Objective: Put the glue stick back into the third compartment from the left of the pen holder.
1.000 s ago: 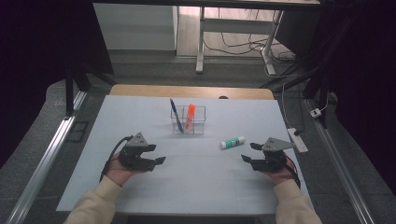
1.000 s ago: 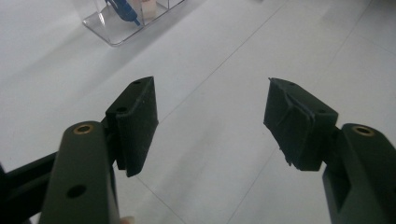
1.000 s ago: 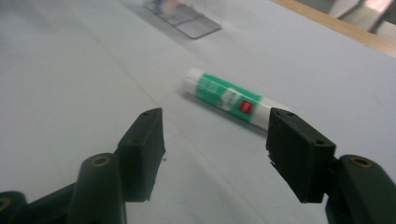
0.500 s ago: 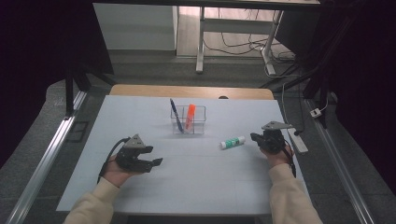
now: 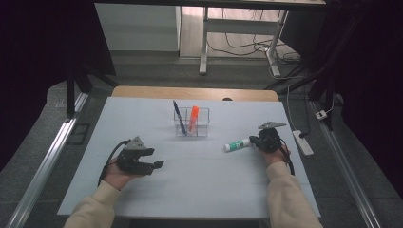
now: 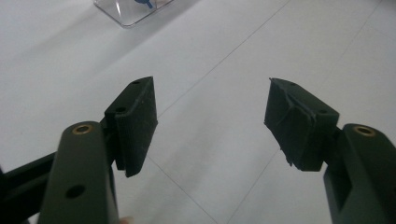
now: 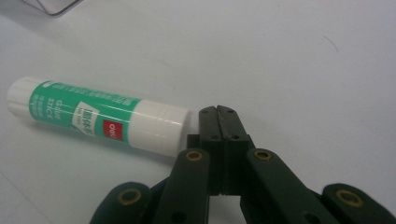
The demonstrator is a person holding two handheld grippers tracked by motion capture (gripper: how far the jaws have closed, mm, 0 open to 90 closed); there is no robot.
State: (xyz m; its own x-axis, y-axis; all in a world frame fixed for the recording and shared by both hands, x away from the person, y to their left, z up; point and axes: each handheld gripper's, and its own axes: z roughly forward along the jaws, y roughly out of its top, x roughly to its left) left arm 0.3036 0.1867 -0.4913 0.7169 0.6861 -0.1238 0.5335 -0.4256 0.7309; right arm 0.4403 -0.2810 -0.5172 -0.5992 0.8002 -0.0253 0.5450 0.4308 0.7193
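We press our right gripper (image 7: 219,116), jaws together, against the glue stick's (image 7: 98,119) end to nudge it, while the left gripper's (image 6: 210,121) jaws stand apart.

Hand-held gripper (image 5: 259,141) beside glue stick (image 5: 237,145)

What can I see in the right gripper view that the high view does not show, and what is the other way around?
The right gripper view alone shows the print on the glue stick and the pads pressed together, with nothing between them, beside its white end. The high view alone shows the left gripper, the blue pen and the orange marker standing in the clear holder. Both show the glue stick lying on the white table by the right gripper.
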